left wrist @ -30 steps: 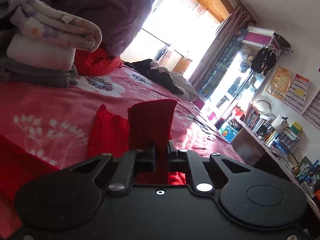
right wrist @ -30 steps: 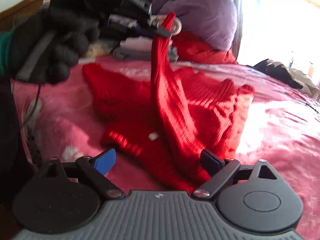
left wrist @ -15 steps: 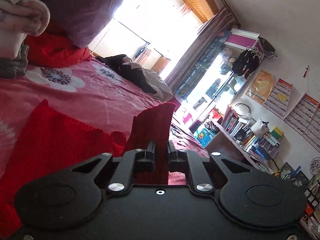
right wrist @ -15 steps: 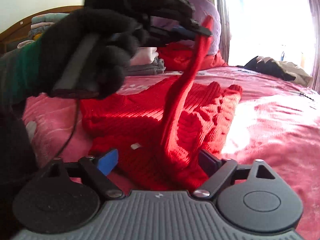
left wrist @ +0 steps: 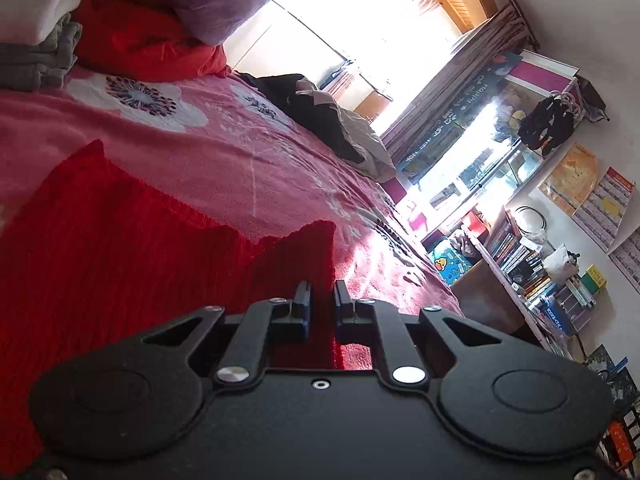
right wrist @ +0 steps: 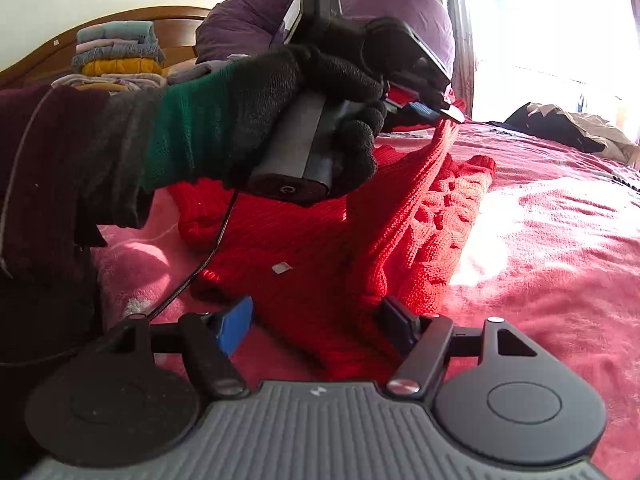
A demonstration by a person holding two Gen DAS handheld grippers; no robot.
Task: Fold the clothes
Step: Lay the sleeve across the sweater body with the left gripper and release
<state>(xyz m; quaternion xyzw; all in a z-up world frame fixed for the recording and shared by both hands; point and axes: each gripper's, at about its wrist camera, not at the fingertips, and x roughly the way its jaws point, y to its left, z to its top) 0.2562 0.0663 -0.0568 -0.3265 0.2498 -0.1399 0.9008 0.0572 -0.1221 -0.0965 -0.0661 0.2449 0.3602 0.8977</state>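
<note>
Two handheld grippers work over a red knitted sweater (right wrist: 320, 248) that lies spread on a bed covered by a pink flowered blanket (right wrist: 560, 240).

From the right wrist view, the left gripper (right wrist: 454, 114) is gripped by a hand in a black glove (right wrist: 320, 92) with a green cuff. Its jaws are pressed together on a fold of the sweater, pinching the knit and lifting it so that a taut ridge of red cloth runs down from the jaws to the rest of the garment on the bed. A thin black cable (right wrist: 212, 248) hangs from the handle of that gripper.

From the left wrist view, the same left gripper (left wrist: 322, 300) shows its jaws nearly together, with red knit filling the narrow gap between them and rising just ahead of them as an upright flap. More of the sweater (left wrist: 120, 260) spreads out to the left of the jaws.

Closest to the right camera, the right gripper (right wrist: 316, 320) has its jaws spread wide and closing. The near edge of the sweater lies between them, and the pads are not pressing it, though the right finger (right wrist: 394, 320) sits right against the cloth; the left one has a blue pad (right wrist: 236, 324).

Beyond the left jaws, at the head of the bed, are stacks of folded clothes (right wrist: 116, 56), a purple quilt (right wrist: 400, 12), and a bright window (right wrist: 560, 28).
</note>
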